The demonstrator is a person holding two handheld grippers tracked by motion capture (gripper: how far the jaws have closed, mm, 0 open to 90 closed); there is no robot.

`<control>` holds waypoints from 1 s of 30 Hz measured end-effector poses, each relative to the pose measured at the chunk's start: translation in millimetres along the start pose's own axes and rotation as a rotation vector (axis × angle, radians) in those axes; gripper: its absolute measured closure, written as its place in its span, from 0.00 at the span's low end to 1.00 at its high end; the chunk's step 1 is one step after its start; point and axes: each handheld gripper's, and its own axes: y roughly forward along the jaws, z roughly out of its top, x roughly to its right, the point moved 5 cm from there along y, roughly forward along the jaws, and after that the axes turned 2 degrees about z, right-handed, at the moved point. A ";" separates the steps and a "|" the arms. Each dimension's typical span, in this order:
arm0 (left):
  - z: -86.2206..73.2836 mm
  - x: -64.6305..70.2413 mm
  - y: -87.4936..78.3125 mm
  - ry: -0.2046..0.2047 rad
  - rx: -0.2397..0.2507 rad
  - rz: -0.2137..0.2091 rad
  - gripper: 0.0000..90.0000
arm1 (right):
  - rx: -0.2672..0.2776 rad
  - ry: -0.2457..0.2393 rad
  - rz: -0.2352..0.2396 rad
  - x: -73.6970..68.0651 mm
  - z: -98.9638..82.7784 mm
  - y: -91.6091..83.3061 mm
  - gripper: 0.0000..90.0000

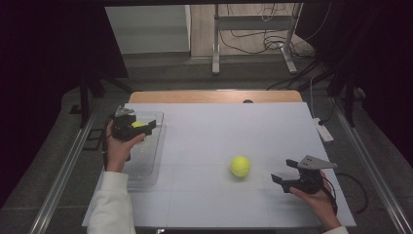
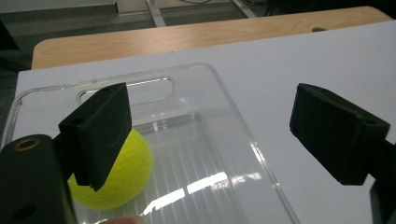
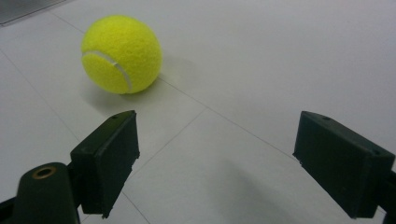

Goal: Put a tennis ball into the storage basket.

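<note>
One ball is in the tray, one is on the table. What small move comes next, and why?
Probably the right tongs ease forward to straddle the tennis ball on the table: they stand open just short of it, while the other ball already lies in the clear tray.

A wooden table [image 1: 214, 96] stands mid-frame, nearly all of it covered by a white sheet [image 1: 219, 131]. On the sheet, a clear plastic tray [image 1: 155, 146] lies at the left and a yellow tennis ball [image 1: 240, 166] lies right of centre.

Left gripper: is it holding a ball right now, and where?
Nothing is held. The left gripper is open above the clear tray; the ball lies in it, free.
</note>
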 end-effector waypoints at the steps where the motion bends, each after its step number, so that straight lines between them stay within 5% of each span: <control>1: 1.2 2.2 -1.5 0.000 0.007 -0.011 0.15 | -0.001 0.000 -0.002 0.0 -0.2 -0.1 0.16; 10: 8.5 14.7 -16.5 -0.002 0.055 -0.114 0.16 | -0.008 -0.003 -0.011 -0.2 -0.8 0.6 0.16; 24: 9.6 47.1 -24.2 0.076 0.046 -0.172 0.15 | -0.010 -0.007 -0.013 0.7 -0.2 1.5 0.16; 30: 7.0 52.9 -24.6 0.071 0.042 -0.215 0.15 | -0.009 -0.009 -0.011 0.5 -0.1 2.5 0.16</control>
